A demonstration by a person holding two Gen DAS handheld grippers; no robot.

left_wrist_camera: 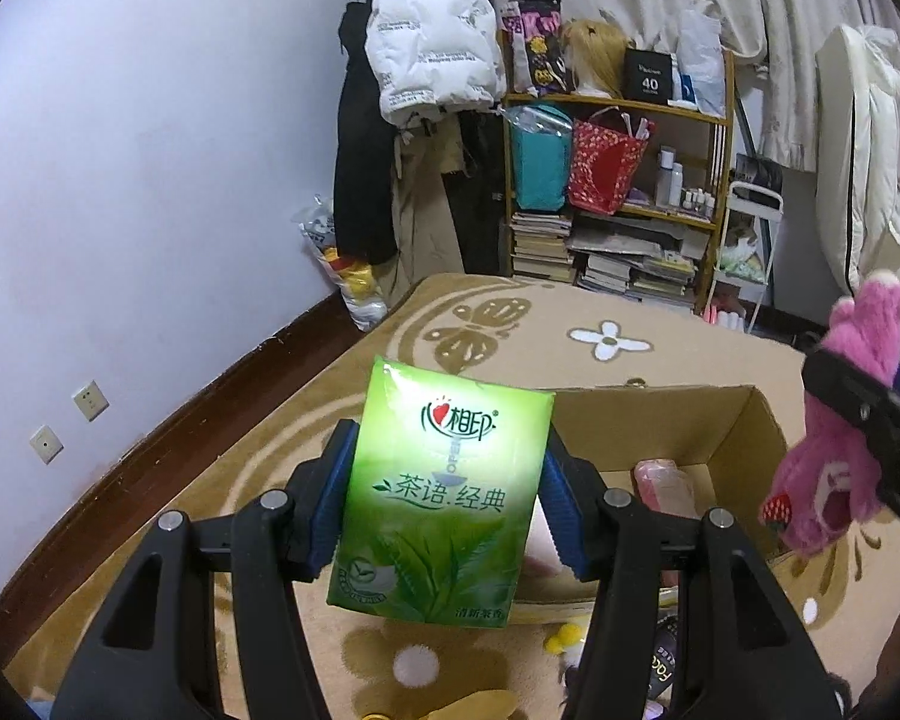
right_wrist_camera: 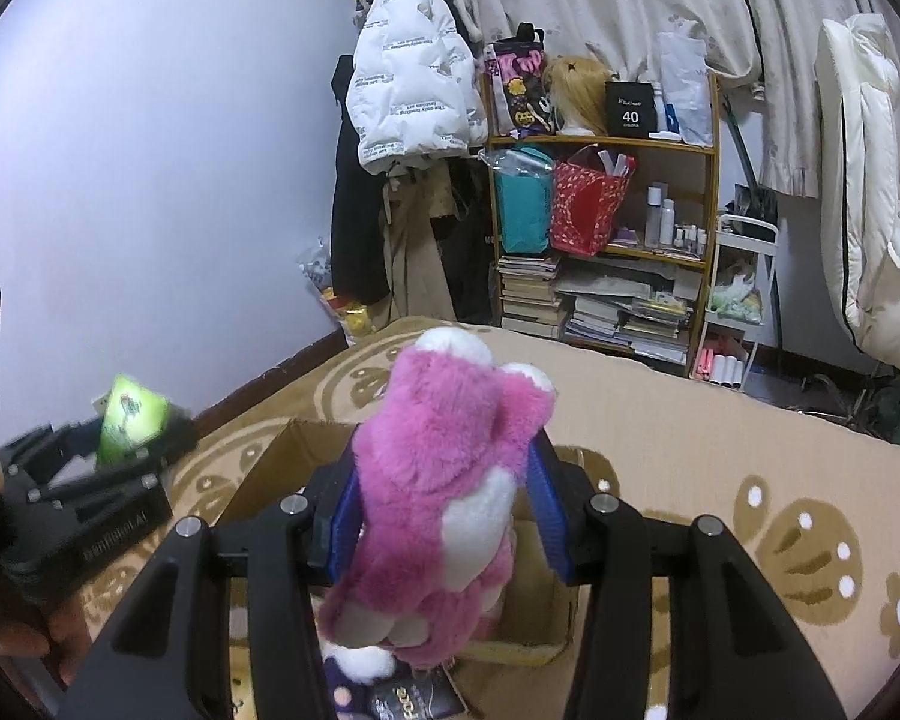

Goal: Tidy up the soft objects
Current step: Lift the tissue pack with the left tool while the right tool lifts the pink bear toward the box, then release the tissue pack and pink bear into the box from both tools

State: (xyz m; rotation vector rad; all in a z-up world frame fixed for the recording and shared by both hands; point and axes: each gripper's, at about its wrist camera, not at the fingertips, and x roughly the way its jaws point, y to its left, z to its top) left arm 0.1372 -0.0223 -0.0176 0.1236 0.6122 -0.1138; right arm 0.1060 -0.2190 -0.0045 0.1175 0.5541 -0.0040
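Pinching a green tissue pack point(left_wrist_camera: 444, 492) above the rug, the left hand-held gripper point(left_wrist_camera: 444, 504) hovers beside the open cardboard box point(left_wrist_camera: 744, 426); the right hand-held gripper point(right_wrist_camera: 444, 504) clamps a pink plush bear point(right_wrist_camera: 450, 480) over it.

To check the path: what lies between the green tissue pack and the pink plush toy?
In the left wrist view, the open cardboard box lies below the gap between the green tissue pack and the pink plush toy. Something pink rests inside the box.
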